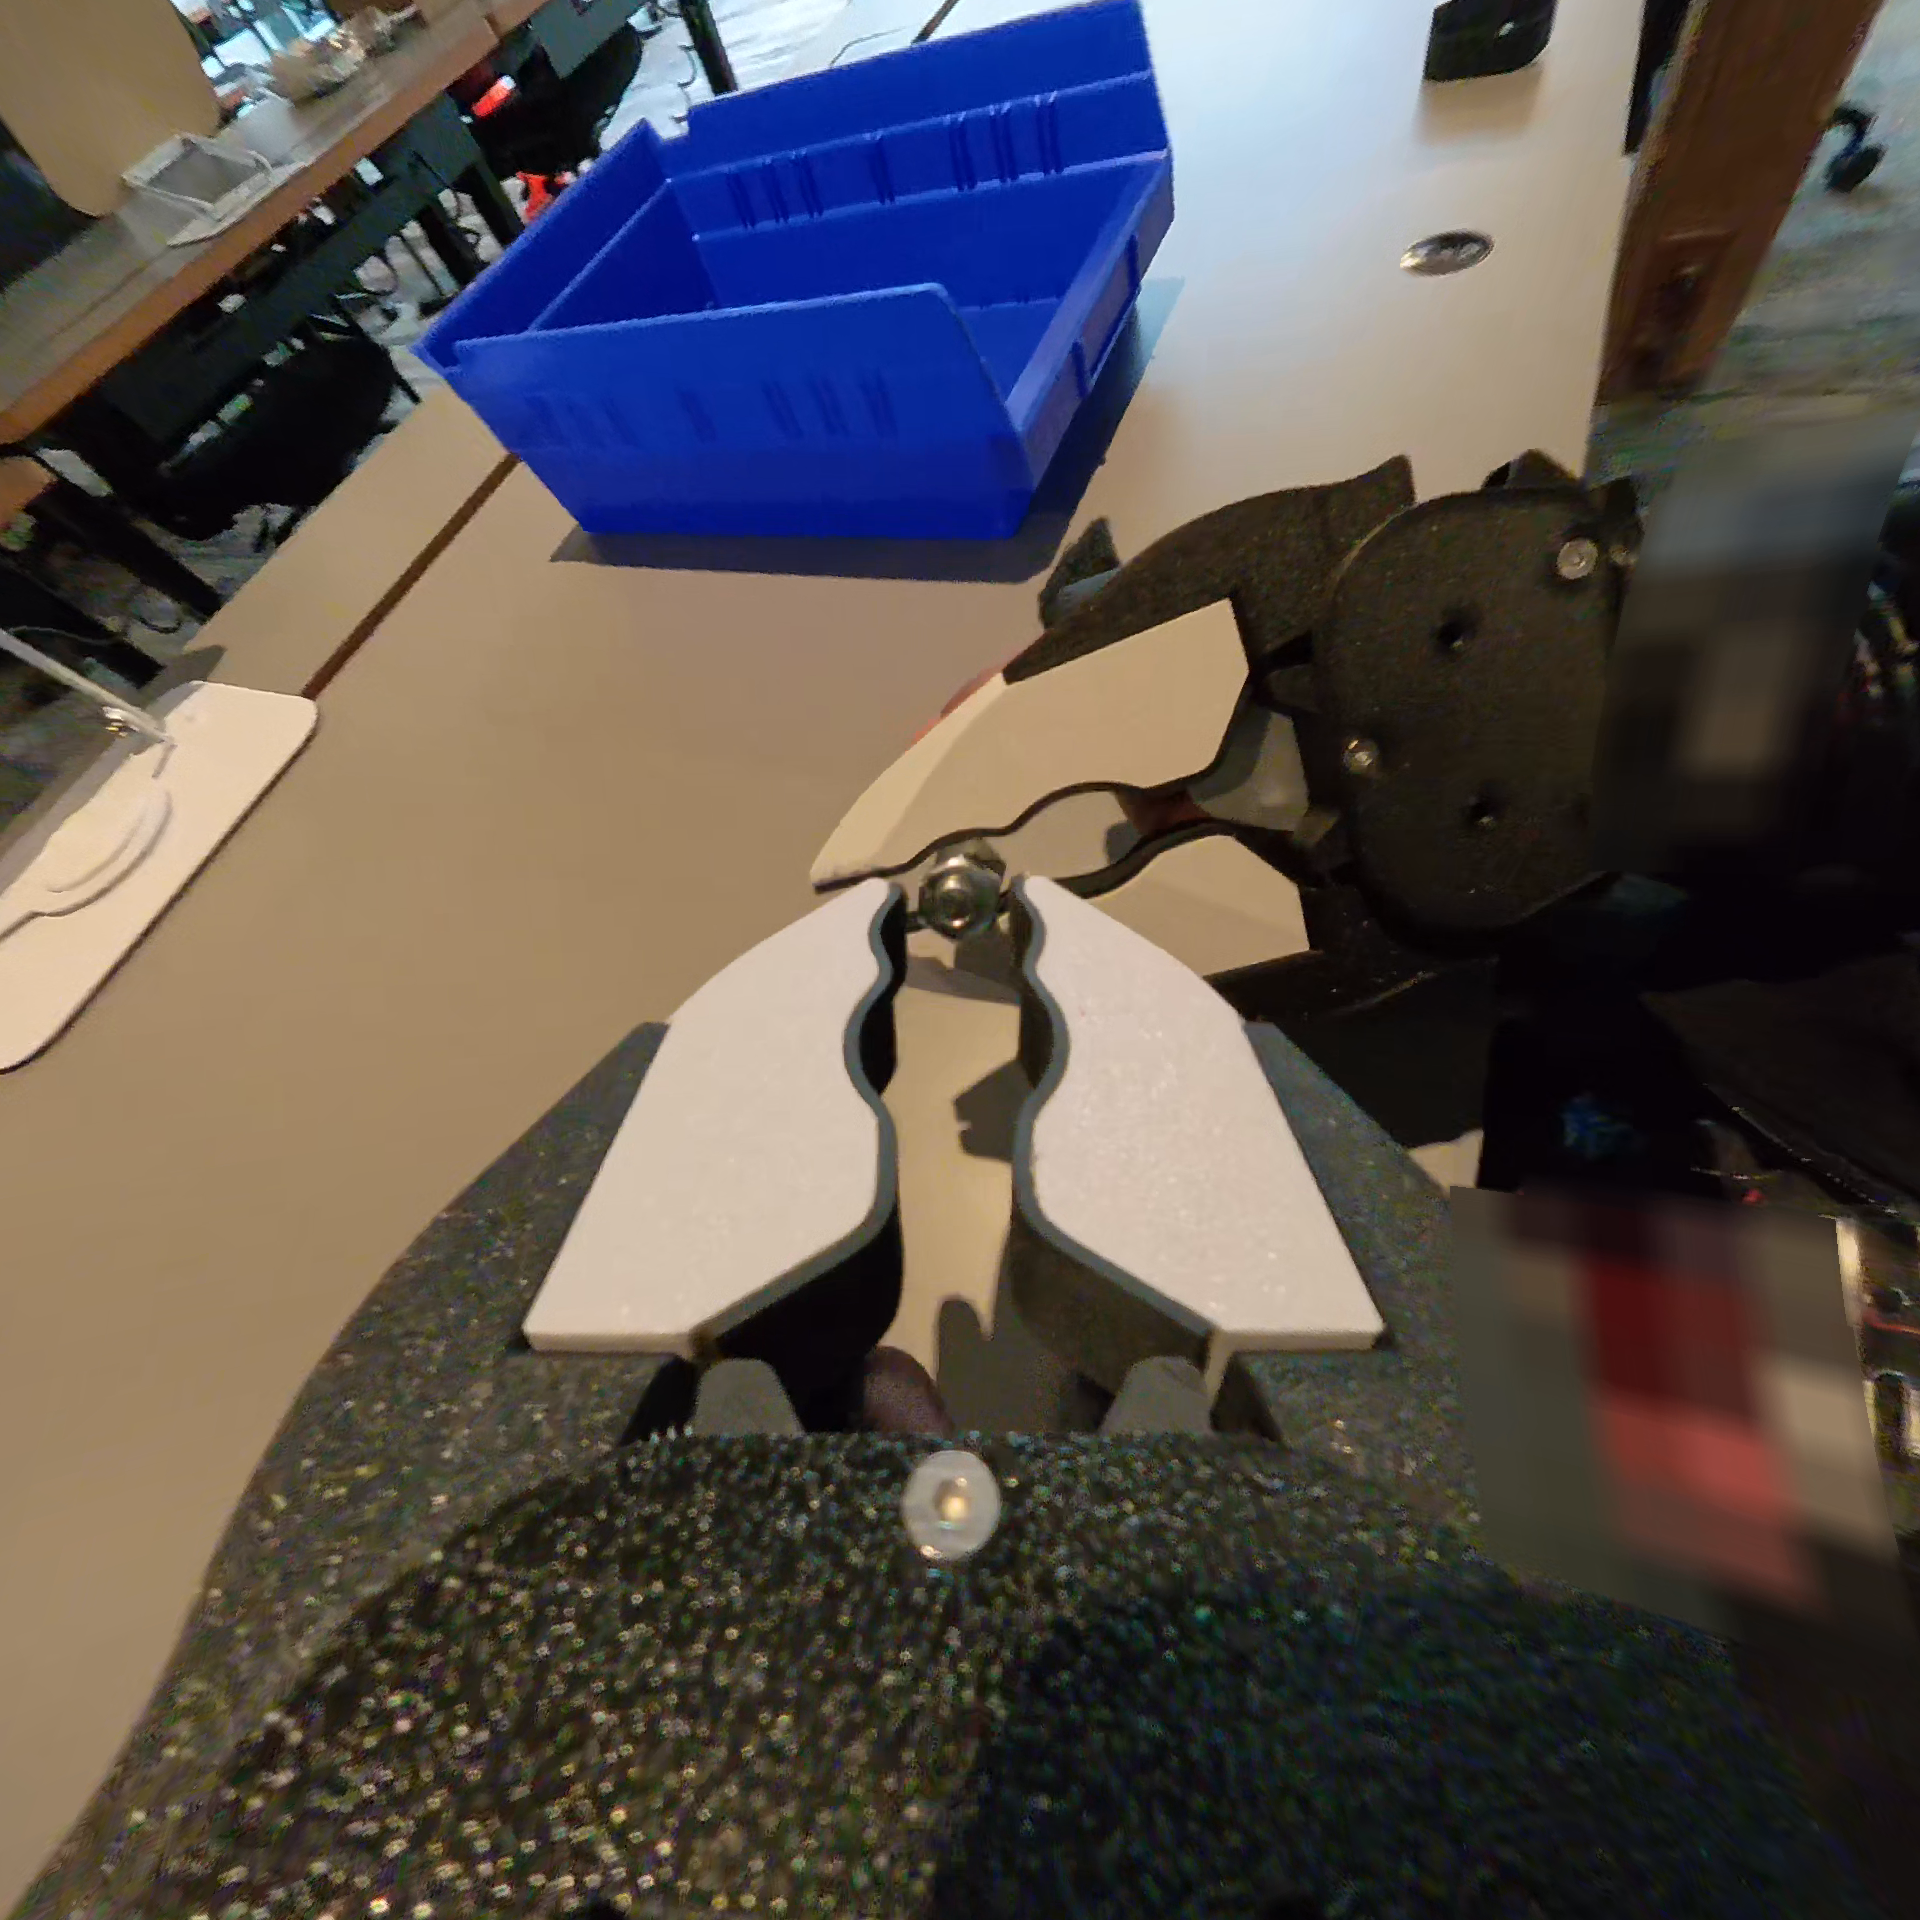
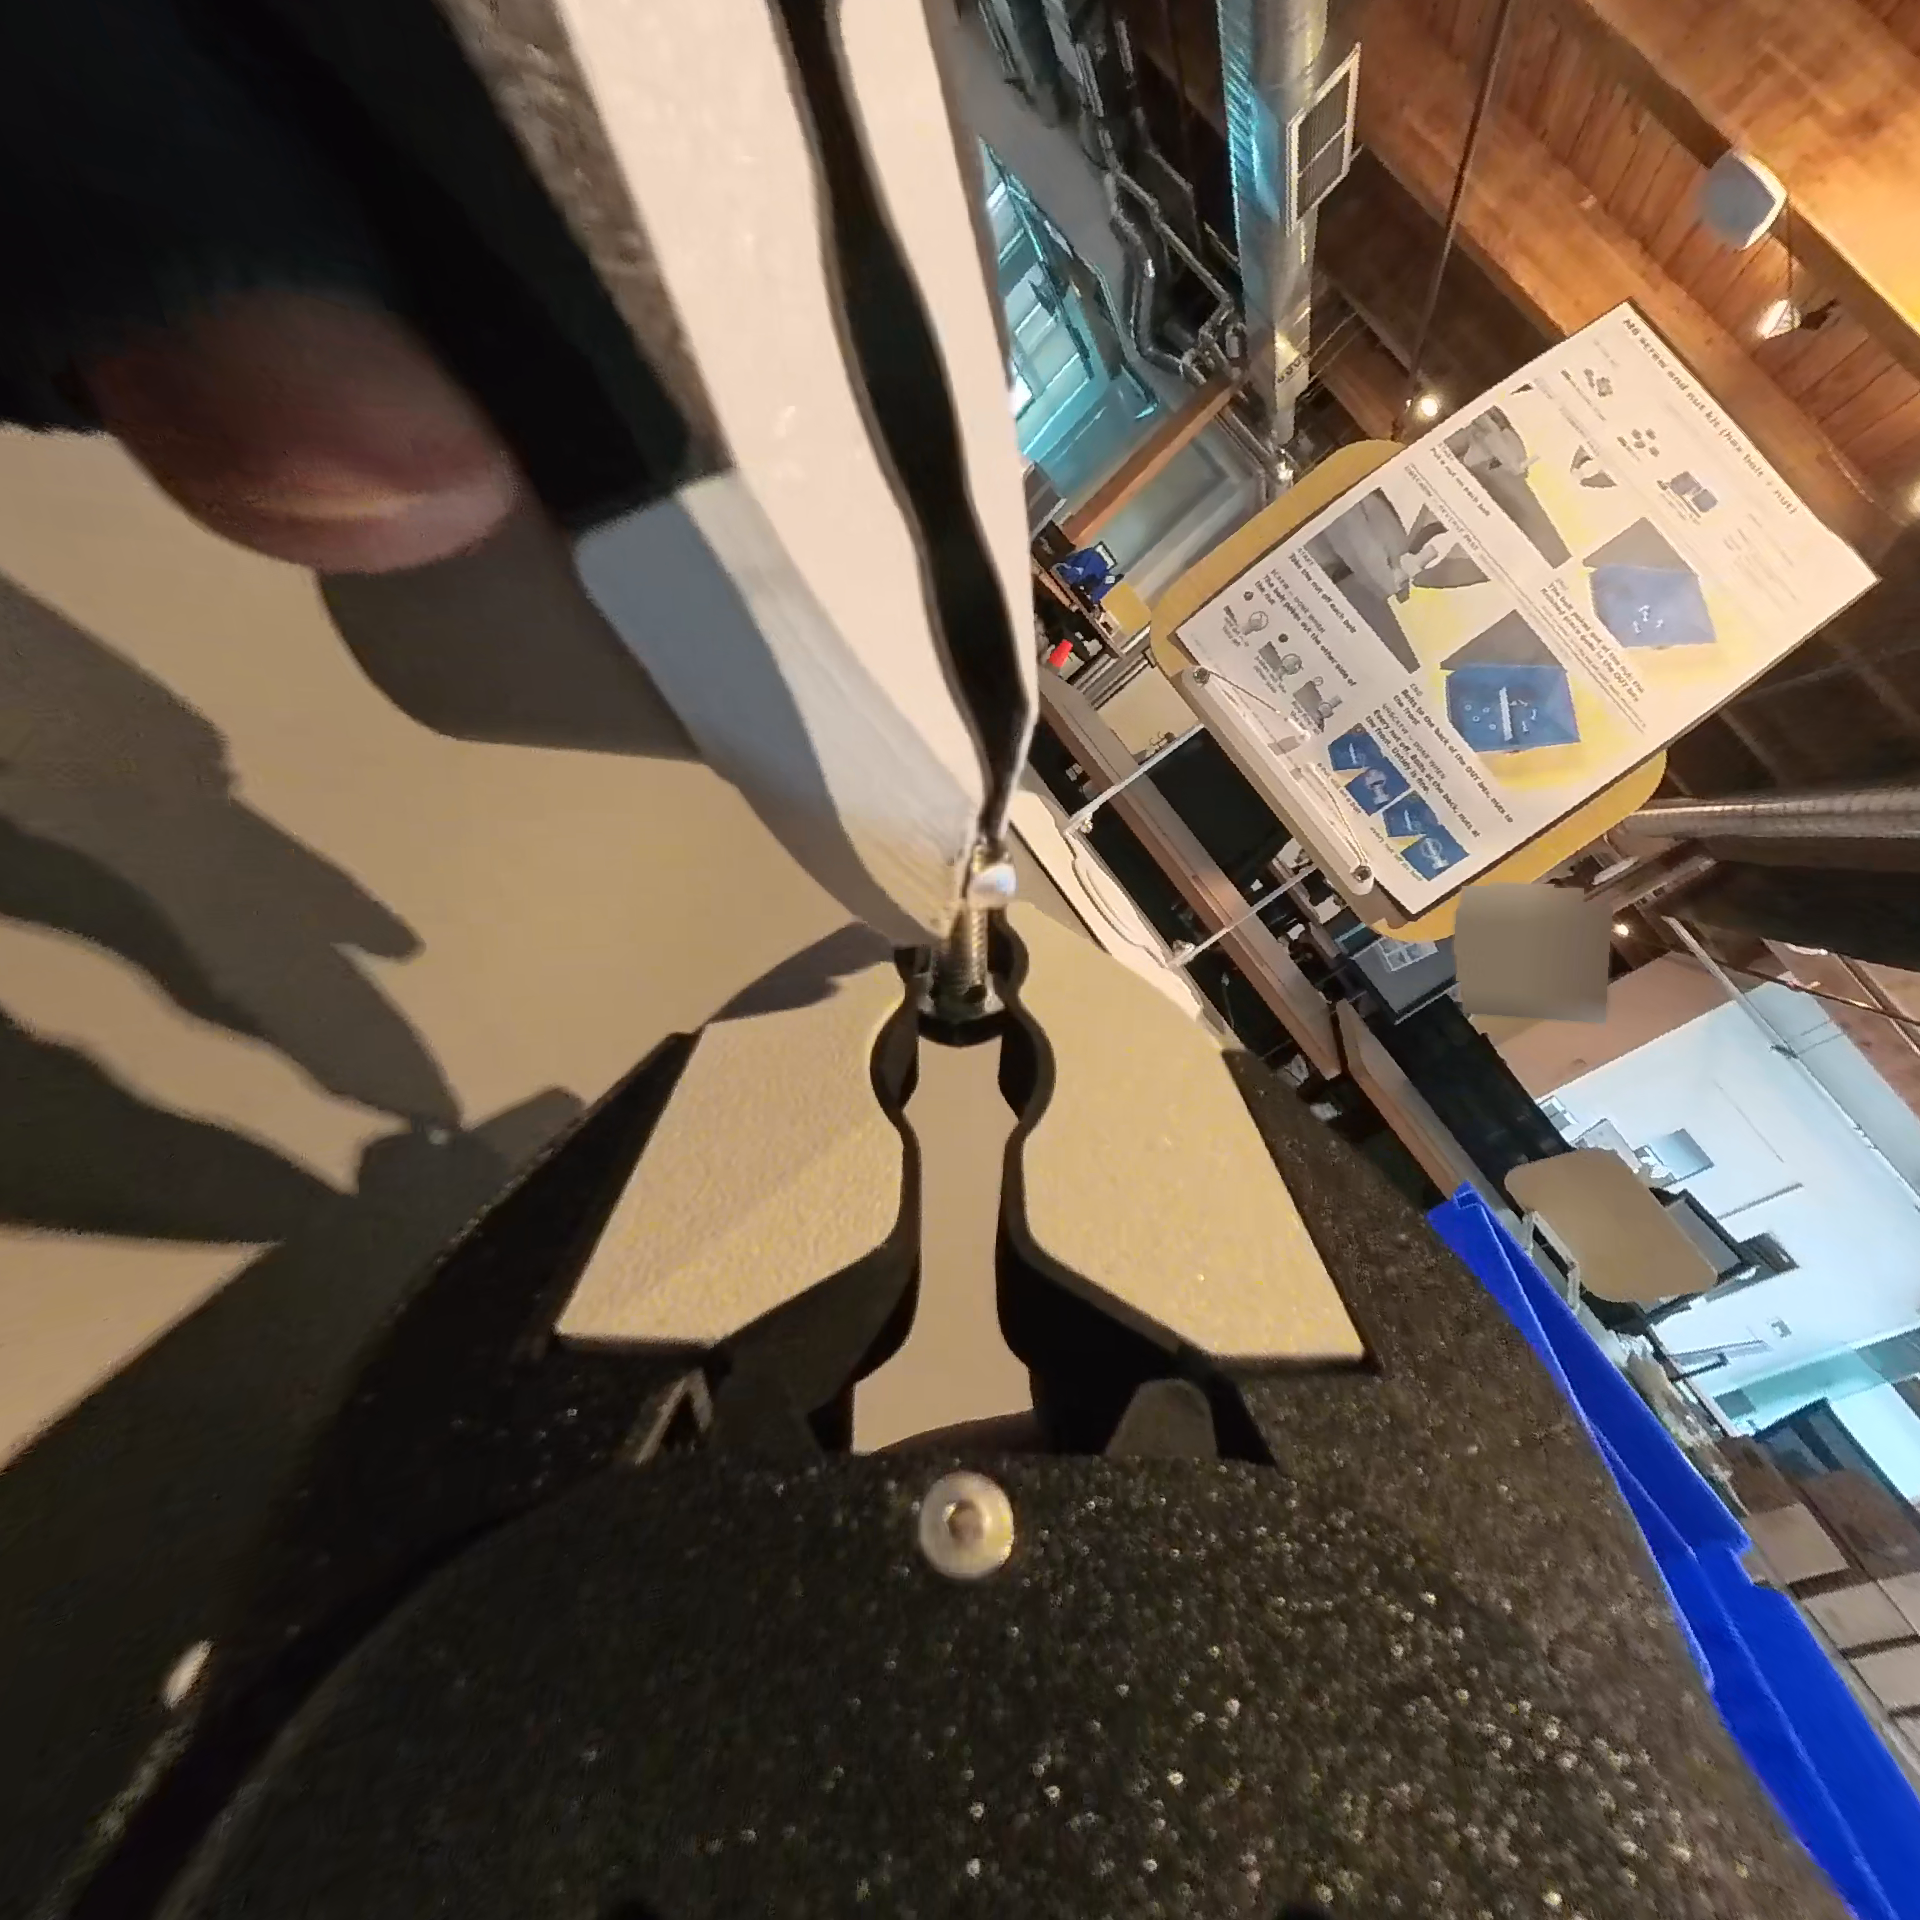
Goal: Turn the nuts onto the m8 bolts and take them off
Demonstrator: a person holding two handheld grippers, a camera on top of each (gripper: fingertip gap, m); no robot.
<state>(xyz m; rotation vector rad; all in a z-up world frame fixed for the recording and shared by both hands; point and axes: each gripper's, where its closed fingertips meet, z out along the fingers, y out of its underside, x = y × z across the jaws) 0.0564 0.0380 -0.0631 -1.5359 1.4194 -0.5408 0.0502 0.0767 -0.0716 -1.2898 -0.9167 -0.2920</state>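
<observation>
A small silver M8 bolt (image 1: 954, 904) is held in the air between my two grippers, just above the tan table (image 1: 520, 831). My left gripper (image 1: 956, 896) is shut on the bolt's head, which faces its camera. My right gripper (image 1: 883, 871) comes in from the right and is shut across the other end. In the right wrist view the threaded shaft (image 2: 961, 951) runs from the left gripper (image 2: 982, 857) down into my right gripper (image 2: 961, 992). That gripper is shut on the nut (image 2: 956, 1023), which is mostly hidden between its tips.
A blue divided bin (image 1: 810, 343) stands on the table beyond the grippers; its edge also shows in the right wrist view (image 2: 1662, 1558). A white stand base (image 1: 125, 831) lies at the left, and the stand holds an instruction sheet (image 2: 1507, 623). A wooden post (image 1: 1745, 156) stands at the far right. My two grippers' fingertips are within a few centimetres of each other.
</observation>
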